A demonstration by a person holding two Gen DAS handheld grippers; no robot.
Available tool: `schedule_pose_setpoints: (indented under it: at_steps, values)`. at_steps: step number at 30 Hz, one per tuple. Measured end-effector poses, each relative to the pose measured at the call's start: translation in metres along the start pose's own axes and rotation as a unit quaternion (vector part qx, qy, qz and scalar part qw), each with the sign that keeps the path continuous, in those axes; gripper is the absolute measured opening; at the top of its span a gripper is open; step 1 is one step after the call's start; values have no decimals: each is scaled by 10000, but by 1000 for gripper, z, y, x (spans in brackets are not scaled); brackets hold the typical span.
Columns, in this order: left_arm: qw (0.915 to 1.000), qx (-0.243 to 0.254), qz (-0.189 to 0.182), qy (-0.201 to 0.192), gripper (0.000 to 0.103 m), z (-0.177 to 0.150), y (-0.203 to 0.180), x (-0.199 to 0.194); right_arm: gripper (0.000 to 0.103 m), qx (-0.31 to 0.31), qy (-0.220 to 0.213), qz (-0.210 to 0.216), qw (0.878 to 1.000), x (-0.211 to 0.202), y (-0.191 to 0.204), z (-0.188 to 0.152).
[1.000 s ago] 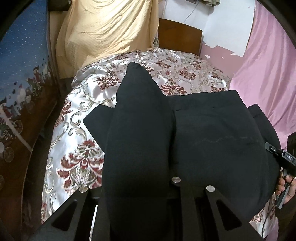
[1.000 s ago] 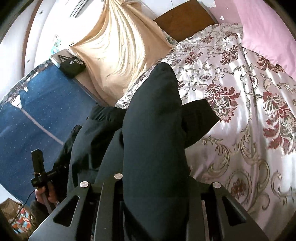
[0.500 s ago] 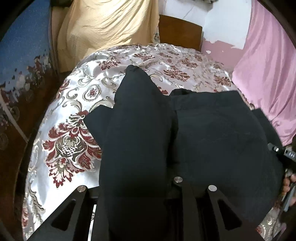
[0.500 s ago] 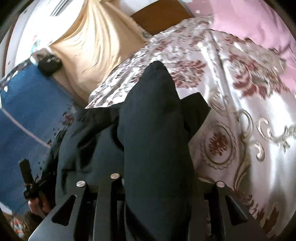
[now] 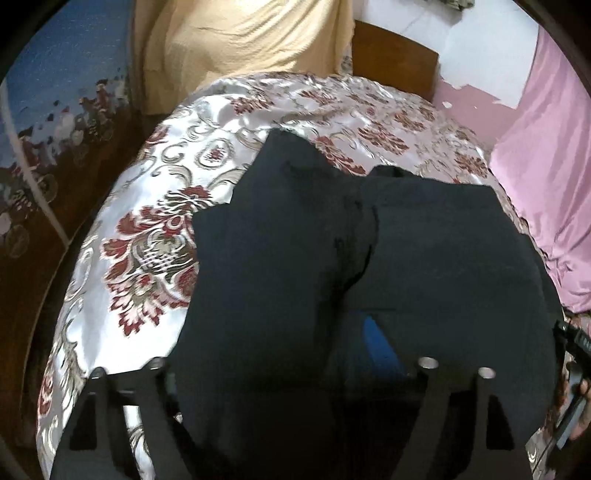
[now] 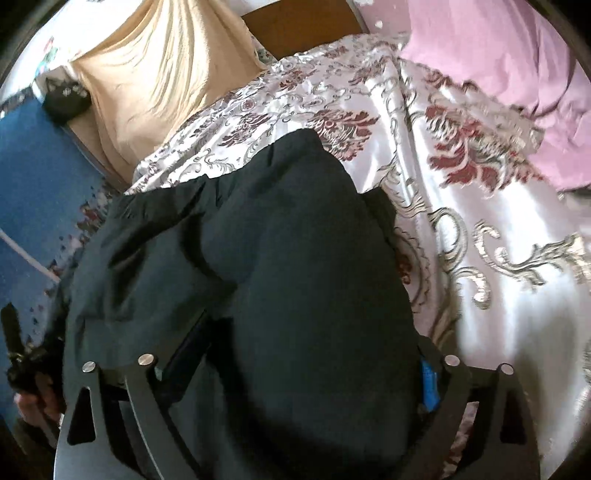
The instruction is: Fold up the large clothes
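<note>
A large black garment [image 5: 424, 258] lies on a floral satin bedspread [image 5: 147, 236]. A thick bunched fold of it [image 5: 266, 295] drapes over my left gripper [image 5: 288, 376] and hides the fingertips; the jaws now stand wide apart, with a blue pad [image 5: 380, 343] showing. In the right wrist view the same black garment [image 6: 155, 266] bulges over my right gripper [image 6: 295, 369]. Its jaws also stand wide apart, a blue pad [image 6: 428, 384] visible at the right finger.
A yellow cloth [image 5: 240, 33] hangs over the wooden headboard [image 5: 391, 66] at the far end. A pink curtain [image 5: 546, 166] borders the bed's right side, a blue patterned panel [image 5: 55, 92] its left. The other gripper and hand show at each view's edge [image 5: 576, 369].
Both grippers have opened: their jaws spread wide apart since a second ago. Both have lowered toward the bed, and the black fold has slumped and spread over the fingers.
</note>
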State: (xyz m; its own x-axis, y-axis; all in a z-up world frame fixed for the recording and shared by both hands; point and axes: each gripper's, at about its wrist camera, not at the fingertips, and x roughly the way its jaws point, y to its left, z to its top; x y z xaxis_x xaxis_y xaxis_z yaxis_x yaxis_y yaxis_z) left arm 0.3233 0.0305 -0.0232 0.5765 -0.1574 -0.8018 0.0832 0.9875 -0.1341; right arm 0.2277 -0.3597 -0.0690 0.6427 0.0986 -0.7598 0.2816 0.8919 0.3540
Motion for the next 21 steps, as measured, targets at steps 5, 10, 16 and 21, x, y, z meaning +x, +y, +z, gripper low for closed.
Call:
schedule_pose_setpoints:
  at_steps: [5,10,16,21]
  values:
    - [9997,133,54,-197,89,-5,-7,-21,100,-209,-236,-85,9995,-23,8,-5]
    - [9986,193,215,-437,89,-13,-14,-43,101,-307,-475,-132,9983,-46,14,-13]
    - [9964,-121,173,-823,89,-22,-15,-68,101,-467,-776,-212,9957,-71,26,-21]
    - [9924,-159,111,-1219,96,-31,-19,-87,101,-836,-1082,-201,9904,-95,47,-31]
